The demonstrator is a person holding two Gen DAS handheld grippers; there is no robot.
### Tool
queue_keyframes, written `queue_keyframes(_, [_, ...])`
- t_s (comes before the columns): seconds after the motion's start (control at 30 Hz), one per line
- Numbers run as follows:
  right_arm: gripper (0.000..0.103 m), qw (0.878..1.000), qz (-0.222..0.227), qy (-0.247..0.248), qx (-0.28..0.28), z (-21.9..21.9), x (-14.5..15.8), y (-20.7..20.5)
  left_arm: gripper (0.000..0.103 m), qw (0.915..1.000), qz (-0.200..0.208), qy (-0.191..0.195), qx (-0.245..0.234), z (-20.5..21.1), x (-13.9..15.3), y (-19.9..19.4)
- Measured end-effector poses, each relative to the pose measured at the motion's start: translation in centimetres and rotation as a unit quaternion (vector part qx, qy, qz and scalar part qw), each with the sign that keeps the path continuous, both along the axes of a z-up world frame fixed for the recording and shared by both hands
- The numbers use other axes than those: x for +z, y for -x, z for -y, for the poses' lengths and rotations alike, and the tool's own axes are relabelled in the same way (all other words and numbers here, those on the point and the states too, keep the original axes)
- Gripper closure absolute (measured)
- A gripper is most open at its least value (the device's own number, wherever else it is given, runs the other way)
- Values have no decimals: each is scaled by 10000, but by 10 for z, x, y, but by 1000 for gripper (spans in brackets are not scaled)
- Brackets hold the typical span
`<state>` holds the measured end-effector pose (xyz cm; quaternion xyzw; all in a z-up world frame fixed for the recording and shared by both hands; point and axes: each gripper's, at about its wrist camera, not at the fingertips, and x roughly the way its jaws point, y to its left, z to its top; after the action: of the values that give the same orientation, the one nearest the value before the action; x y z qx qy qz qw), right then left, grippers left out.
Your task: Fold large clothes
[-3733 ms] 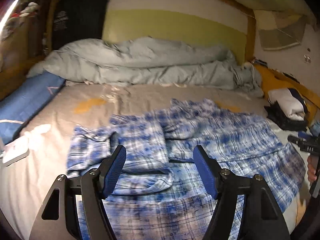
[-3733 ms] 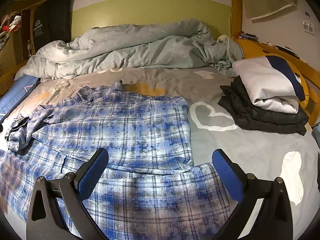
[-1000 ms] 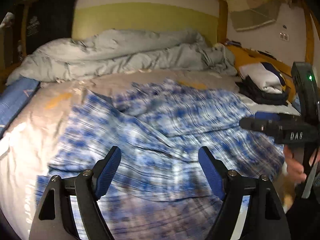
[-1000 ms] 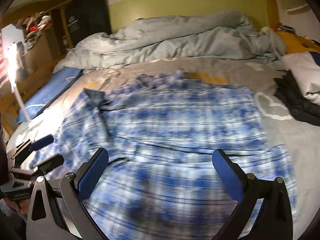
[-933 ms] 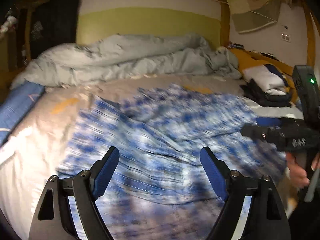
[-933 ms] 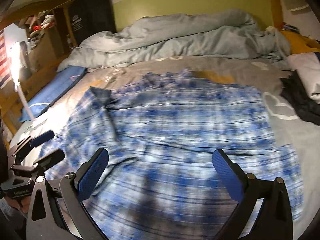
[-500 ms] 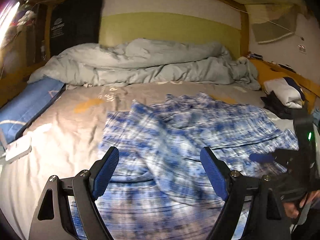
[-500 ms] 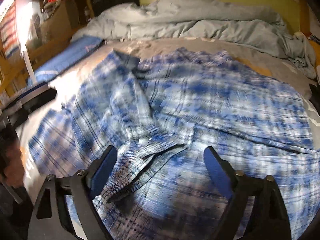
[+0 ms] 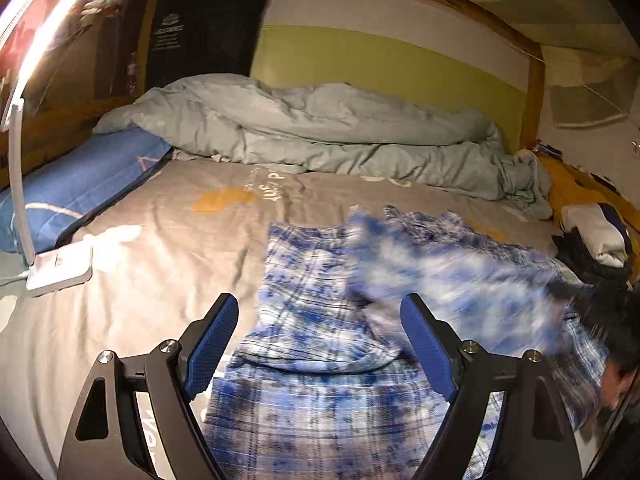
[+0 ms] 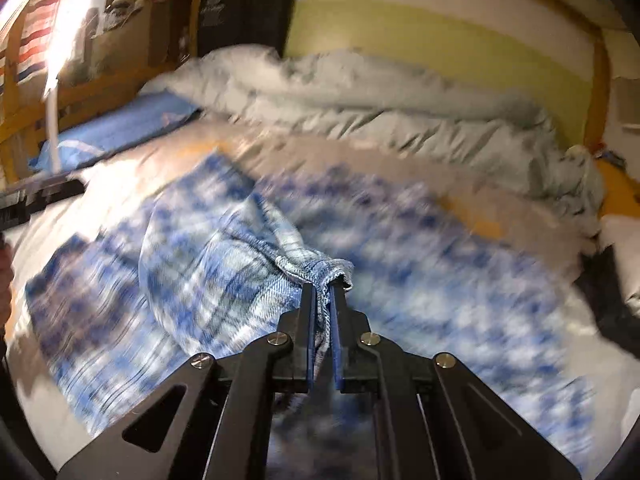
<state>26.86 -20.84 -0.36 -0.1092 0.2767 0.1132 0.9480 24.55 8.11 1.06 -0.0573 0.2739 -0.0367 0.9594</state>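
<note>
One plaid shirt, spread across the bed toward its right edge. Right gripper: fingers clenched on a bunched fold of it. Left gripper: fingers released, holding nothing. One duvet at the headboard edge.

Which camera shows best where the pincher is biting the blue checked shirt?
The right wrist view: the right gripper is shut on a bunched fold of the blue plaid shirt. The left wrist view shows the shirt spread on the bed, that grip only a blur.
</note>
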Motion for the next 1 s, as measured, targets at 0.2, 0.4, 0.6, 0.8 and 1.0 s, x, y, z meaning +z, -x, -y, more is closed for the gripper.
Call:
queue_keyframes(0.2, [97,9941,333,-101,-1027,64,37,-51,18,9996,-135,-152,199,-1,-11,-11])
queue_keyframes(0.4, [97,9886,-139,-29,-1496,101,6,-102,18,9983,-316,-435,244,11,-27,-27])
queue_keyframes(0.6, [97,9864,-171,169,-1624,121,-4,-104,18,9965,-367,-726,204,22,-36,-33])
queue_keyframes(0.8, [97,9836,-224,1,-1787,135,-6,-110,18,9962,-308,-810,121,26,-36,-28])
queue_keyframes(1.0, [60,9753,-451,469,-2110,135,-20,-111,18,9963,-320,-796,72,28,-35,-27])
